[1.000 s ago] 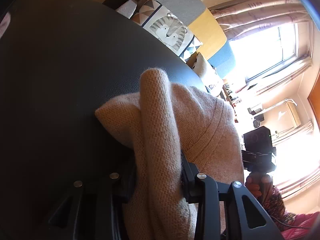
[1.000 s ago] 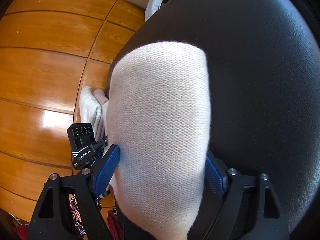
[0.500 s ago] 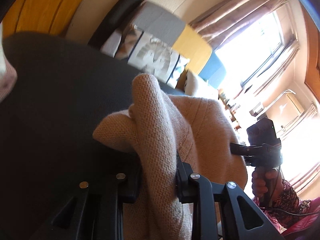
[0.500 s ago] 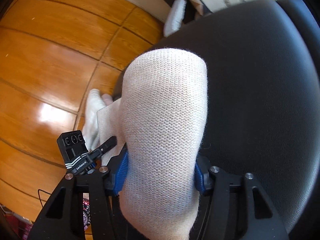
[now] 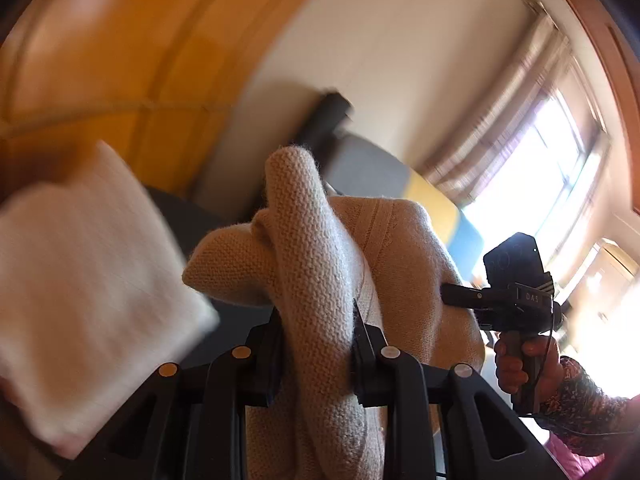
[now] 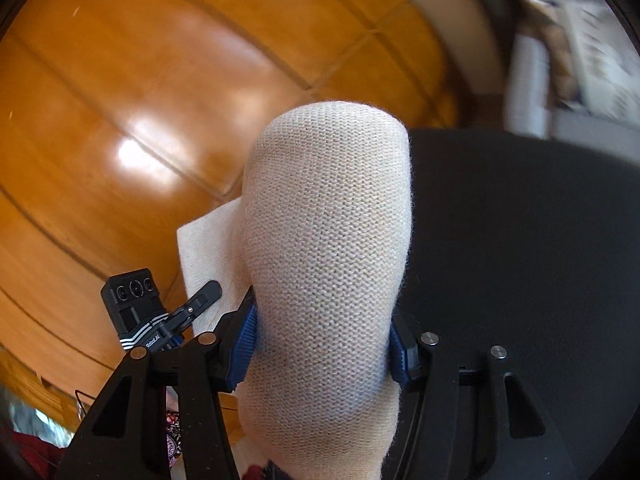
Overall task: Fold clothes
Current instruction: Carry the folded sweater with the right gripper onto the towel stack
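Observation:
A beige knit sweater [image 5: 320,264] is held up between both grippers. My left gripper [image 5: 316,340] is shut on a bunched fold of it. My right gripper [image 6: 324,340] is shut on another broad fold of the sweater [image 6: 328,220], which bulges up between its blue pads [image 6: 244,336]. The right gripper also shows in the left wrist view [image 5: 512,296], beside the sweater's far edge, held by a hand. The left gripper's camera block shows in the right wrist view [image 6: 136,308]. Both views are blurred by motion.
A black round seat surface [image 6: 520,240] lies below right. A folded pale garment [image 5: 80,288] is at the left. A sofa with grey, yellow and blue cushions [image 5: 420,196] and a bright curtained window [image 5: 540,168] are behind. Wooden floor [image 6: 140,120] surrounds.
Both grippers have lifted the sweater off the black surface and tilted upward; the wall, floor and window now fill the views. The grips on the sweater are unchanged.

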Tool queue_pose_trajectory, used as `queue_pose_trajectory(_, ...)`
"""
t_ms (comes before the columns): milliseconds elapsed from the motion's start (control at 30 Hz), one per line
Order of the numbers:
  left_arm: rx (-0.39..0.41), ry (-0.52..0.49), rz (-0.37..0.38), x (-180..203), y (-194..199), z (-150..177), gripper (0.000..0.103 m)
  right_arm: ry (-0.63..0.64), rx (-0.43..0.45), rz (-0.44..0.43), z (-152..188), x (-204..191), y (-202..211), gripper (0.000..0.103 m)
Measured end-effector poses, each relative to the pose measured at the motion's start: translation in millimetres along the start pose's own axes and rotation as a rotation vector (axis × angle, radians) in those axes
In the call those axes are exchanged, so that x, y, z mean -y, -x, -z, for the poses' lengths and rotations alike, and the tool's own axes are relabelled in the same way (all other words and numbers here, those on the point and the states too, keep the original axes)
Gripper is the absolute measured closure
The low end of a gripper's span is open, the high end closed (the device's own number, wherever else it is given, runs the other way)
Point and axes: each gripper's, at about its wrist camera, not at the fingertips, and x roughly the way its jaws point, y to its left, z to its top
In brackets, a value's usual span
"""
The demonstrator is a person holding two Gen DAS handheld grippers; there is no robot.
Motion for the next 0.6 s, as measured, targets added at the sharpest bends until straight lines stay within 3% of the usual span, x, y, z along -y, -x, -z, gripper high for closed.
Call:
queue_pose_trajectory(233, 0.162, 0.09, -0.19, -80.9, 57.1, -45.5, 0.076, 0.087, -0.096, -0.054, -72.6, -44.3, -127.5, 0.046)
queue_pose_trajectory(400, 0.166, 0.222, -0.305, -156.1, 70.4, -45.6, 0.076, 0.147, -0.165, -0.092, -123.5, -75.0, -219.0, 0.046)
queue_pose_trajectory(533, 0.12, 0.344, -0.373, -210.1, 56.0, -23.7, 0.076, 0.161, -0.204, -0.034, -122.2, -68.9, -285.5, 0.044)
queue_pose_trajectory(600, 0.133, 0.375, -0.341, -223.0, 52.5, -10.3, 0.074, 0.147, -0.184, -0.039, -118.3, -53.3, -293.2, 0.04)
